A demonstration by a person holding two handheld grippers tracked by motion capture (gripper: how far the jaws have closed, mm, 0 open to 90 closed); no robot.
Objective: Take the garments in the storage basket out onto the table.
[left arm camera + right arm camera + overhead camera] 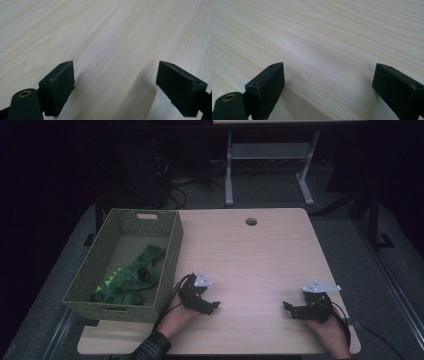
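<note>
Black jaws of the left gripper (216, 306) and right gripper (286, 306) stand wide, gripping nothing, over the wooden table (260, 255).

table (260, 255): pale wood-grain top, smooth, with a soft satin sheen; fine streaks run along the grain
basket (170, 257): olive-green woven weave, rough and matt, with an open lattice texture on its walls
toy (131, 277): dark green plush cloth, soft and matt, with brighter green felt-like points
left gripper (115, 85): black plastic jaws, matt; pad faces look finely ribbed and slightly frayed at the edge; a brass-coloured metal insert sits in the arm
right gripper (328, 90): the same matt black plastic, smooth sides, small screw holes
sleeve (150, 347): dark checked cloth
</note>
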